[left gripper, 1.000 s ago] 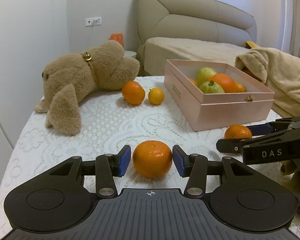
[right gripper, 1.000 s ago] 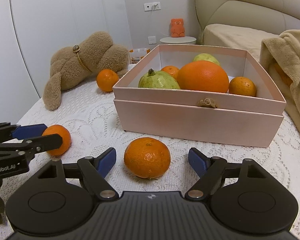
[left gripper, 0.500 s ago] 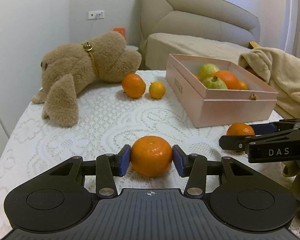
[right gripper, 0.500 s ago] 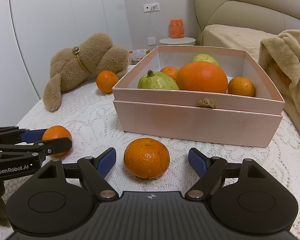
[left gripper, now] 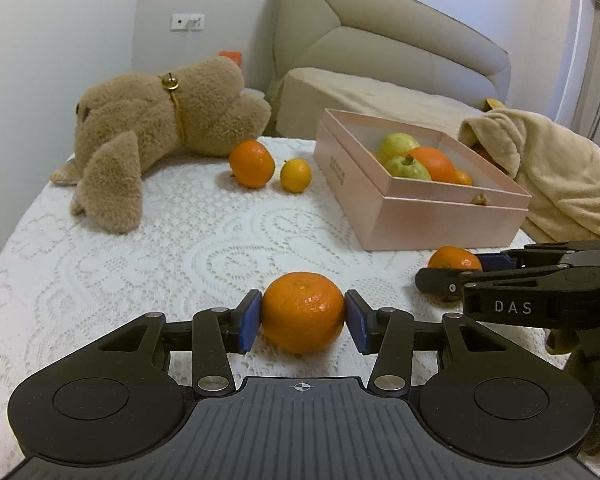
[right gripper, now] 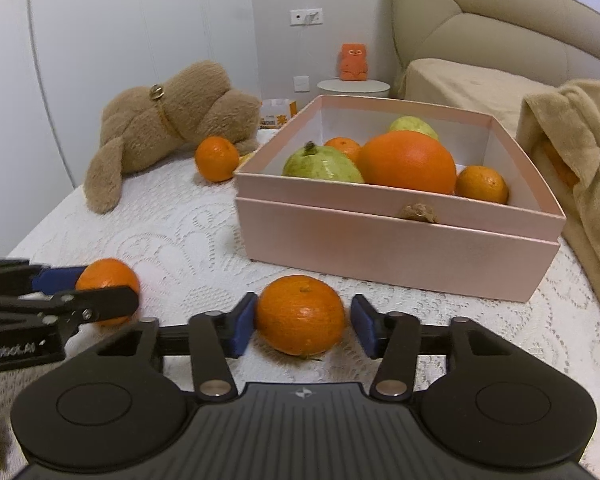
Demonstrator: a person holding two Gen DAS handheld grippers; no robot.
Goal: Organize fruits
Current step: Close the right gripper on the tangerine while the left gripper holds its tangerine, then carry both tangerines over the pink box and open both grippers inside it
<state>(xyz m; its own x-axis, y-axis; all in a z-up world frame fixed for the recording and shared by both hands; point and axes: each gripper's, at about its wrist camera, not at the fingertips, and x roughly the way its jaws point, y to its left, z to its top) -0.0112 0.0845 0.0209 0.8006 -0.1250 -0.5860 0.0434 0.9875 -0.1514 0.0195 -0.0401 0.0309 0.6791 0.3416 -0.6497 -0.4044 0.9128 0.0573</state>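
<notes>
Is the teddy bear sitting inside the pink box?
No, the teddy bear lies on the table, left of the box.

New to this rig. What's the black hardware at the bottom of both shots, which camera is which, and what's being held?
Each picture comes from a fisheye camera on a handheld two-finger gripper, looking along its fingers. The left gripper has both blue pads touching a mandarin. The right gripper straddles a second mandarin: one pad touches, the other shows a small gap, so it is not yet clamped. Each gripper appears side-on in the other's view. On the lace tablecloth sit a pink box of fruit, a plush dog and two loose citrus.
</notes>
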